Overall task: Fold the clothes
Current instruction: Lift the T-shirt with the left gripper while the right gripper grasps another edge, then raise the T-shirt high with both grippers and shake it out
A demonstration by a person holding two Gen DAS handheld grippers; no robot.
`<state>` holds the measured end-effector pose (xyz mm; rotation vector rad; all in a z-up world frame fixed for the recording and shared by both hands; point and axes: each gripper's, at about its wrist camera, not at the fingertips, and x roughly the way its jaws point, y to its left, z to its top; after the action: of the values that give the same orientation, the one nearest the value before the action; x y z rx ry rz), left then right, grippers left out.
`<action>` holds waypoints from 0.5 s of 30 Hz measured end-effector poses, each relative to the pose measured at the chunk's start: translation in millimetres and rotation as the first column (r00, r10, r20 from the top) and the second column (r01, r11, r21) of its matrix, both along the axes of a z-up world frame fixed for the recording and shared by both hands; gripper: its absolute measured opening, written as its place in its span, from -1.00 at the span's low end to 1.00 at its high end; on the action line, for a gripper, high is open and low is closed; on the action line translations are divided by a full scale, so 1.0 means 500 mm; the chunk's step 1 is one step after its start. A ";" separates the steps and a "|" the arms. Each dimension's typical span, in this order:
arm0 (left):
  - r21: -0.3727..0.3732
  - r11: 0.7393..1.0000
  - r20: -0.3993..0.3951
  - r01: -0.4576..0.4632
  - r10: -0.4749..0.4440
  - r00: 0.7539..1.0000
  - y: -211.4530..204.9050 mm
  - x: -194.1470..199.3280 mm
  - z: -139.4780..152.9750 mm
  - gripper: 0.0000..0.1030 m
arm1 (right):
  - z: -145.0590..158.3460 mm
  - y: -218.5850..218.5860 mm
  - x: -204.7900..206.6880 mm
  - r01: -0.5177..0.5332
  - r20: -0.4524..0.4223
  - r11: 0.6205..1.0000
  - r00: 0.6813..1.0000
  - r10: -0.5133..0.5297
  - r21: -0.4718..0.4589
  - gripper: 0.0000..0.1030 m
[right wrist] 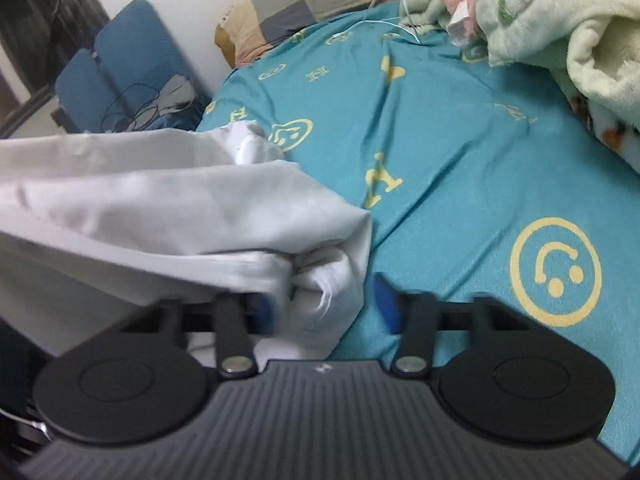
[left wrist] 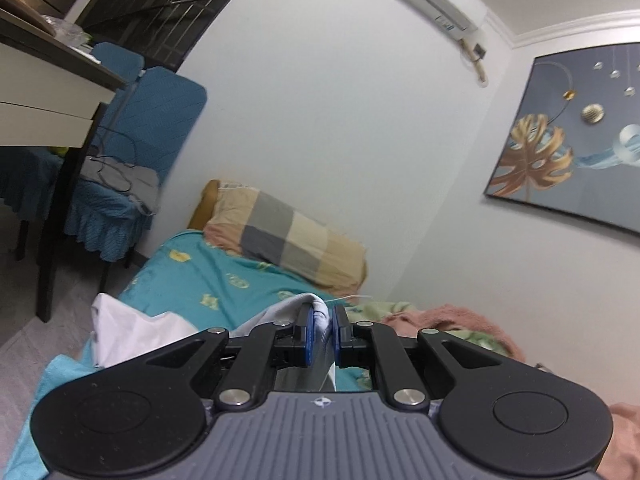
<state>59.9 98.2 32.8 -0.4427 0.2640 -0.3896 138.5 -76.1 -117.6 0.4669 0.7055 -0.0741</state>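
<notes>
A white garment (right wrist: 160, 208) lies bunched on the left side of the teal bed sheet (right wrist: 460, 140). In the right wrist view a crumpled corner of it sits between the jaws of my right gripper (right wrist: 324, 304). The left blue pad touches the cloth, while a strip of sheet shows between the cloth and the right pad, so this gripper is open. In the left wrist view my left gripper (left wrist: 322, 320) is shut on a fold of the white garment (left wrist: 120, 328), which it holds up above the bed while the rest hangs down to the left.
A checked pillow (left wrist: 288, 236) lies at the head of the bed by the wall. A green and pink blanket (right wrist: 560, 32) is heaped at the right with a white charger and cable (right wrist: 460, 20). A blue-covered chair (left wrist: 160, 120) and a desk (left wrist: 48, 92) stand left of the bed.
</notes>
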 end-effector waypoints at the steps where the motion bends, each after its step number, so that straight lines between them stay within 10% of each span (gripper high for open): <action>1: 0.016 1.000 -0.010 -0.012 0.012 1.000 0.000 0.004 -0.003 -0.82 | 0.014 0.007 -0.006 0.005 0.028 1.000 1.000 -0.005 -0.029 -0.67; 7: 0.087 0.993 -0.026 -0.086 0.088 0.996 0.001 -0.007 0.027 -0.84 | 0.142 -0.009 -0.073 0.106 0.233 0.980 0.970 -0.065 -0.167 -0.91; 15: 0.293 0.952 -0.087 -0.090 0.120 0.989 -0.080 -0.035 0.266 -0.84 | 0.386 -0.071 -0.140 0.091 0.386 0.976 0.922 -0.007 -0.199 -0.91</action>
<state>42.6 58.0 166.0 -0.1883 0.3905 -0.2190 68.5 -111.6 75.7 0.2792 0.2940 -0.1019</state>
